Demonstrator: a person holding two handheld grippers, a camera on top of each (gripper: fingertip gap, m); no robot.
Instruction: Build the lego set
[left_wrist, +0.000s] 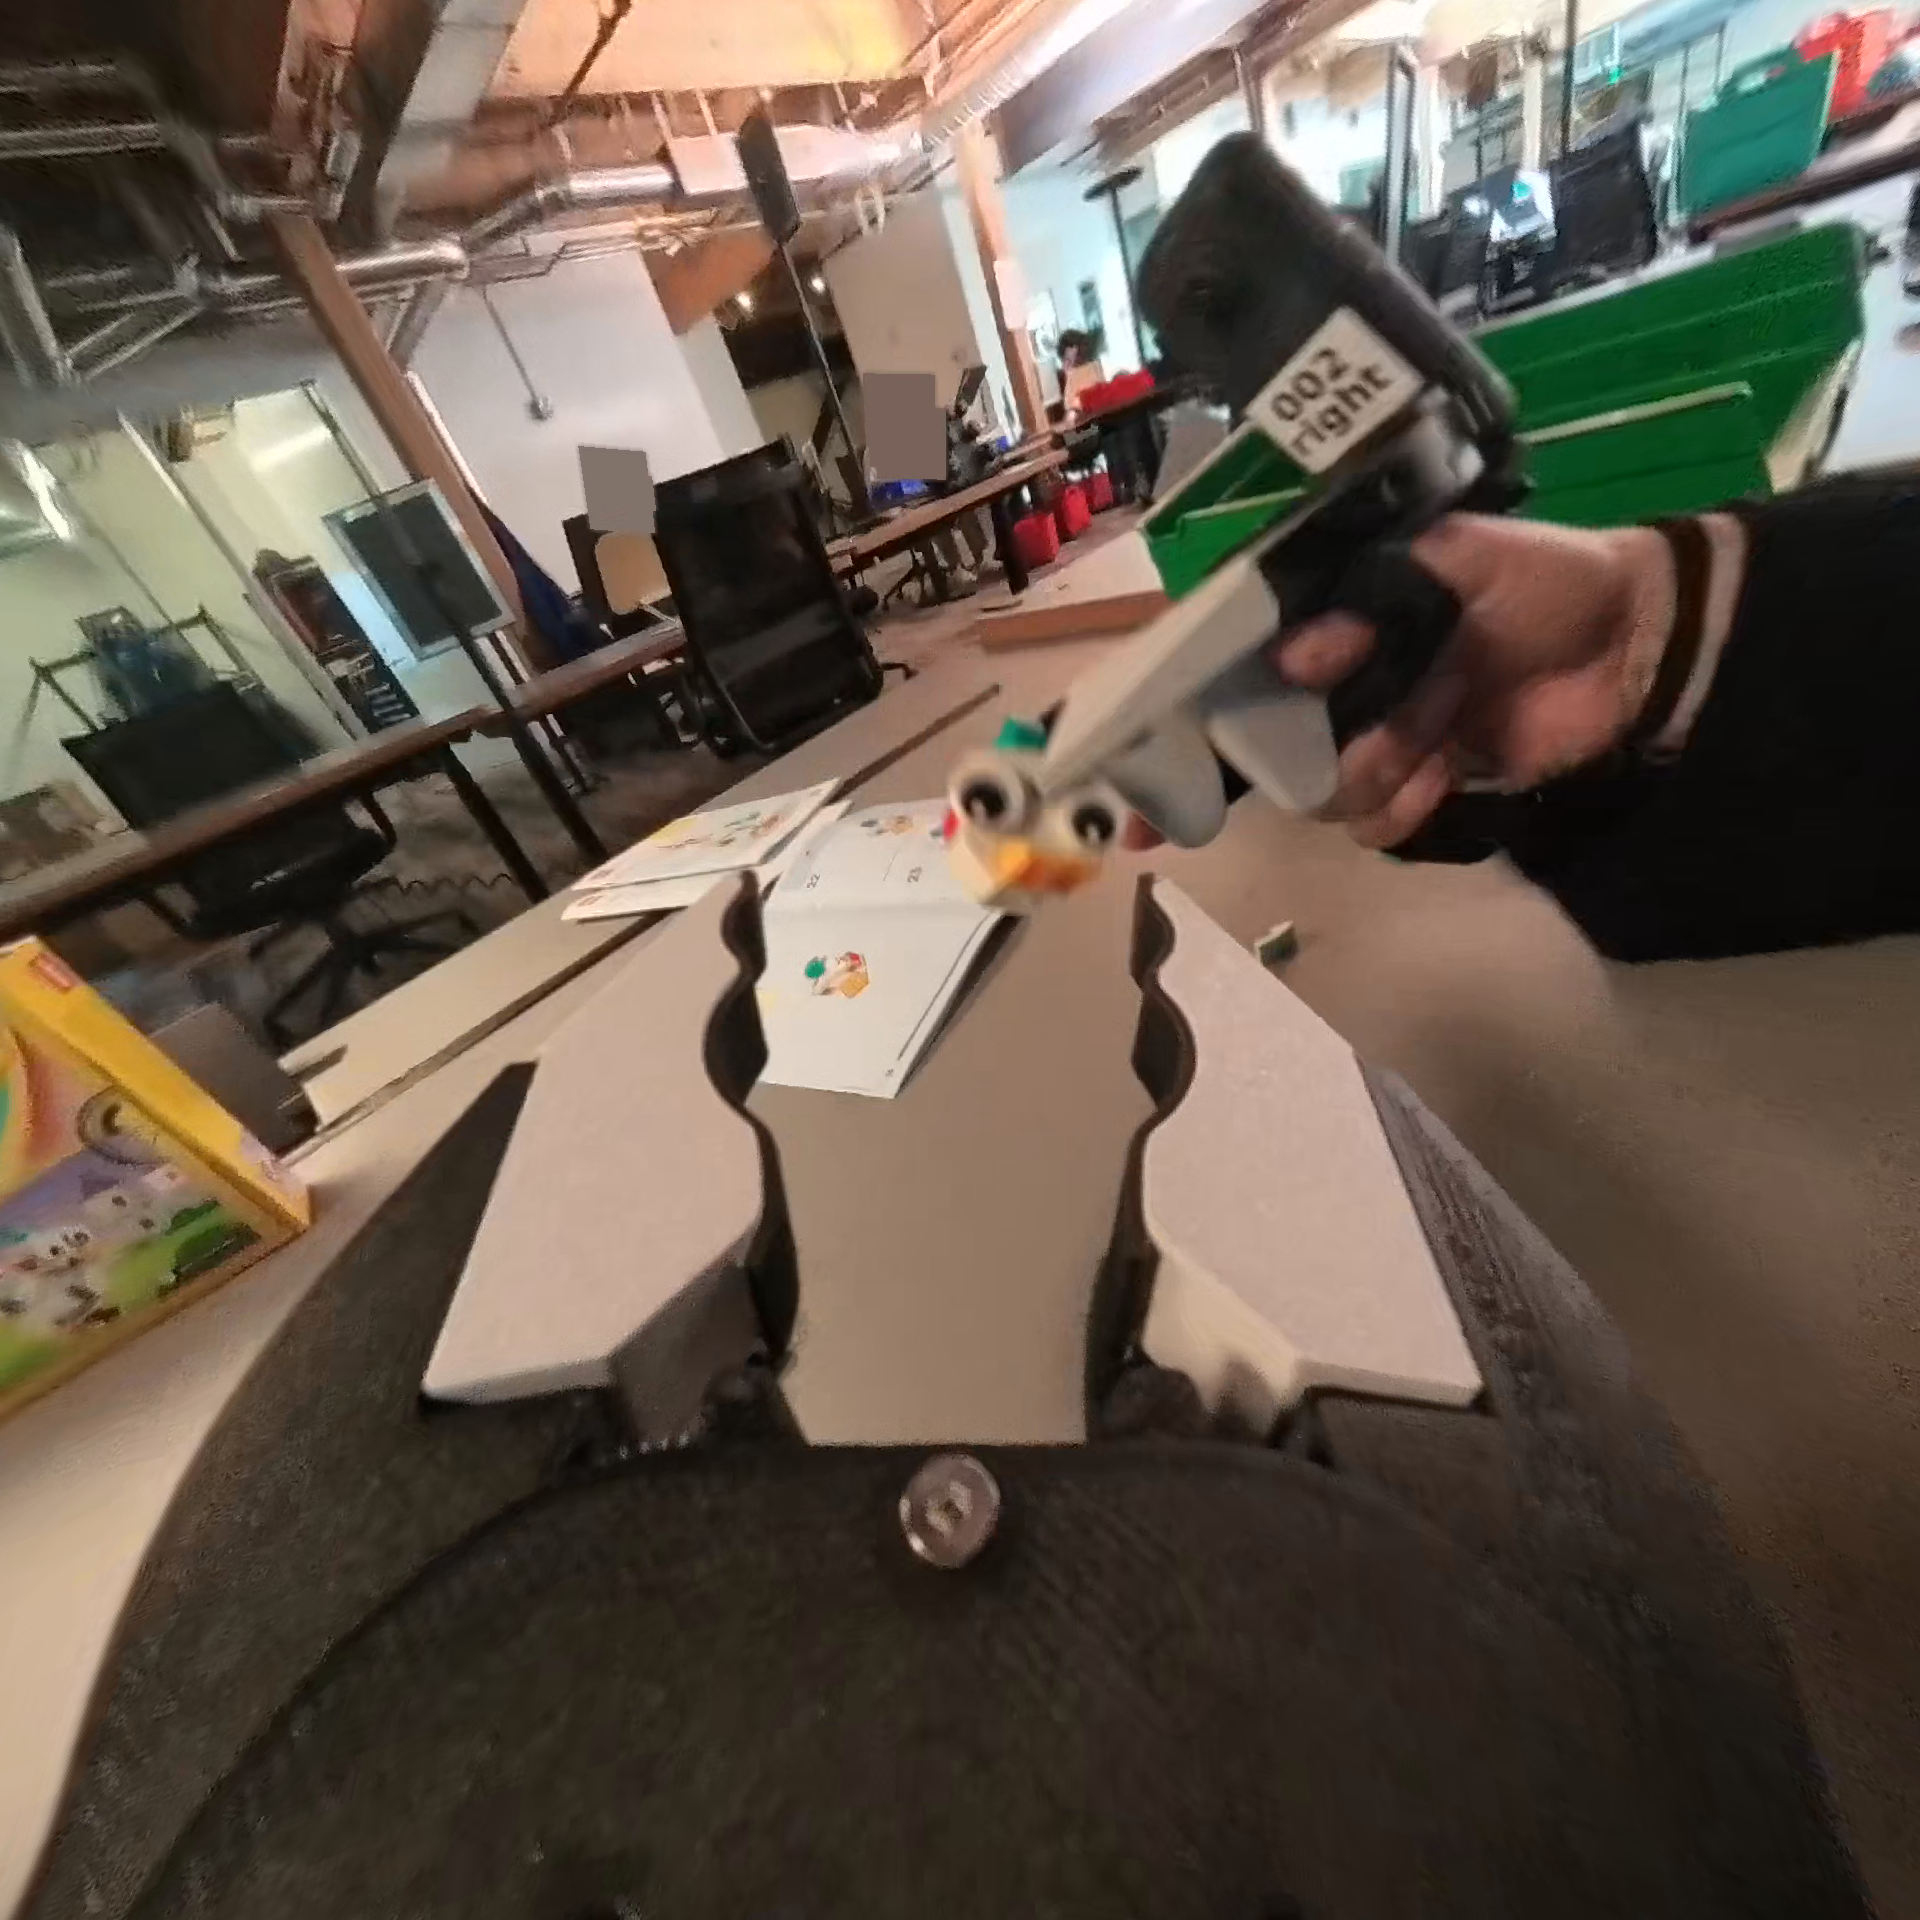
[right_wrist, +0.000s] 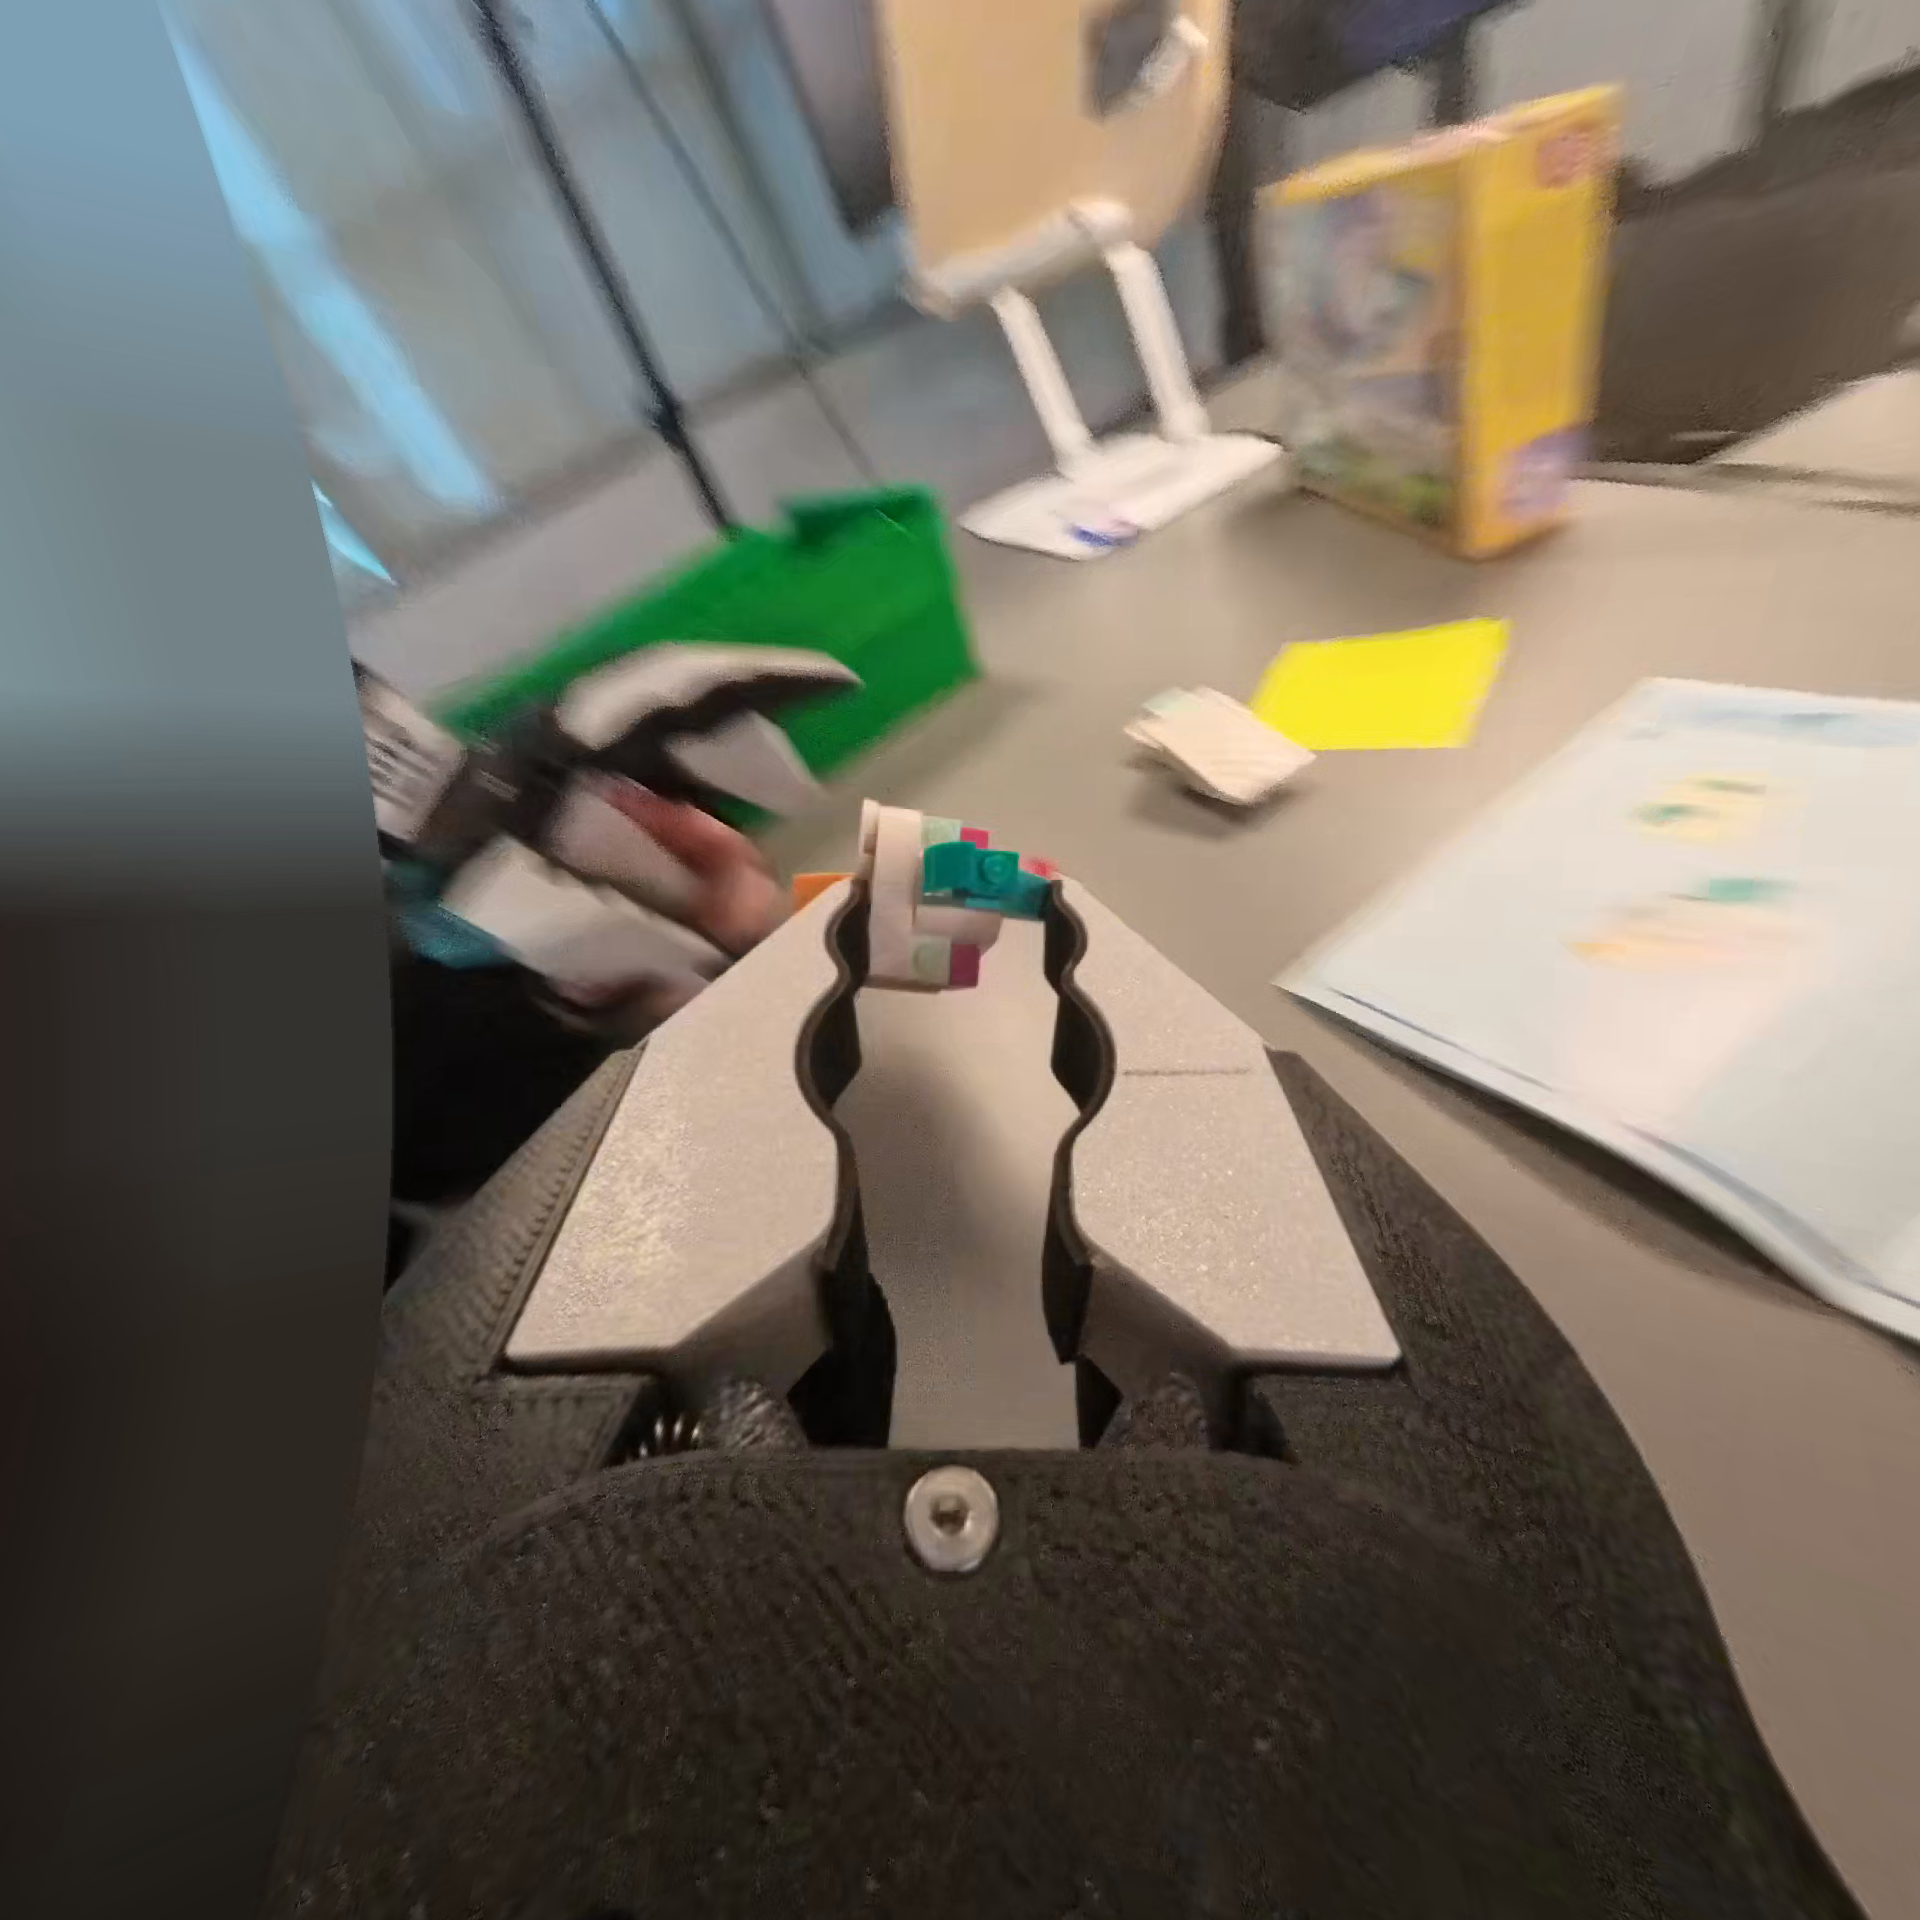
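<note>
Right gripper gripping the toy bird above the worktop.
Its jaws are pinching the bird; left gripper jaws are gaping wide, empty, the bird at their 12 o'clock, yellow box sitting at 9 o'clock.

Lego model: white w/ black-and-white googly eyes, orange beak bit, teal piece up top; from the right wrist view its back shows teal, white, pale mint and magenta bits plus an orange edge. Both grippers, left and right: light grey fingers w/ black wavy inner pads, black textured body, silver screw. Green block on each gripper. Lego box: yellow w/ pastel purple/green artwork. Instruction booklet: pale blue-white pages w/ small teal and orange pics. Yellow paper square. Table: flat grey-beige. Sleeve: black, striped cuff.
</note>
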